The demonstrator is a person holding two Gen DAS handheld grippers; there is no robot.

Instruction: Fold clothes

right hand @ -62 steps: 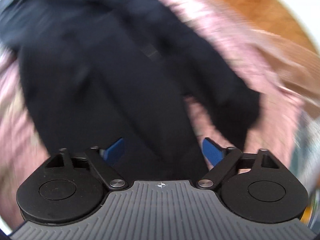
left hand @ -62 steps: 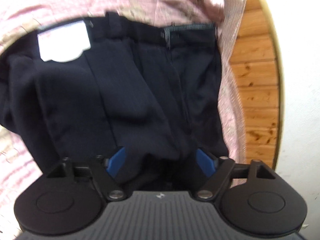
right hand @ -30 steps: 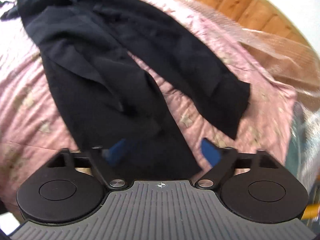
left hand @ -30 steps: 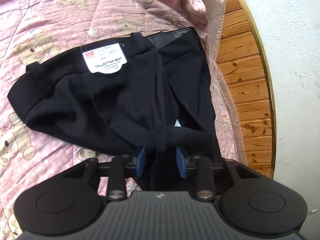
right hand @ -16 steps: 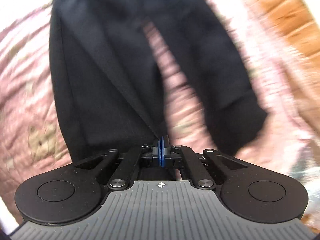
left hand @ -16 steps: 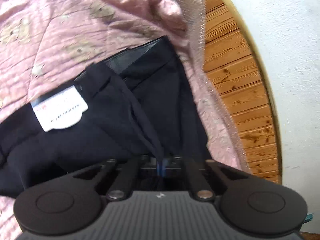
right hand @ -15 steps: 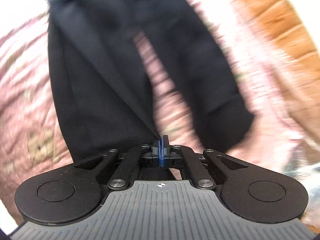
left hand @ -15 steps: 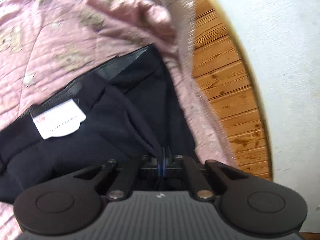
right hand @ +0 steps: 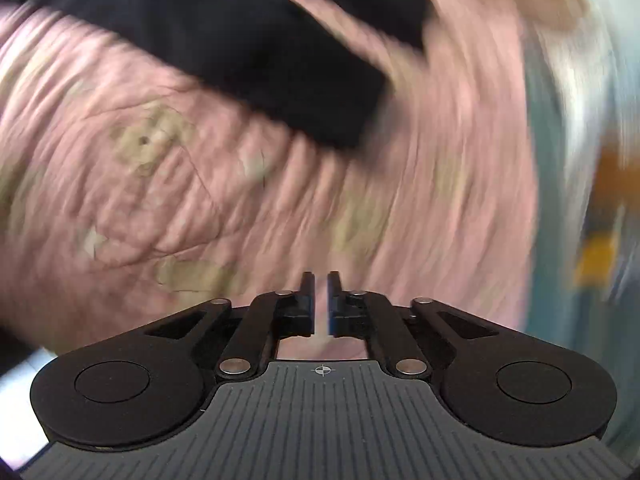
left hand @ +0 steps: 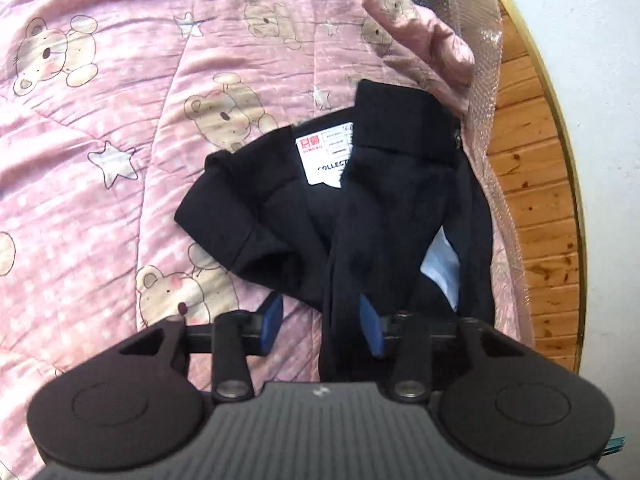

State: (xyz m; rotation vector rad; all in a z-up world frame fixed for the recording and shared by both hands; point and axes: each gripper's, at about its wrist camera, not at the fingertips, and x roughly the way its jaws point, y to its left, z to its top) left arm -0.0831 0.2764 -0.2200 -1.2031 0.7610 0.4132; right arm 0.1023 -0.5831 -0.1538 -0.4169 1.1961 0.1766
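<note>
Trousers (left hand: 384, 200) run lengthwise, waistband toward twelve o'clock, on pink quilt (left hand: 120, 100); left gripper (left hand: 320, 322) opening around fabric, right gripper (right hand: 321, 280) opening, empty.

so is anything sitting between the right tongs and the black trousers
Nothing visible does. In the blurred right wrist view only bare pink bear-print quilt lies between the right tongs, whose jaws are opening with nothing between them, and the black trousers further ahead.

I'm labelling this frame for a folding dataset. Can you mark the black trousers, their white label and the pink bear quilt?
black trousers (left hand: 384, 200), left wrist view, on the upper leg fabric.
white label (left hand: 324, 156), left wrist view, on its printed face at the waistband.
pink bear quilt (left hand: 120, 92), left wrist view, on bare quilt left of the trousers.
</note>
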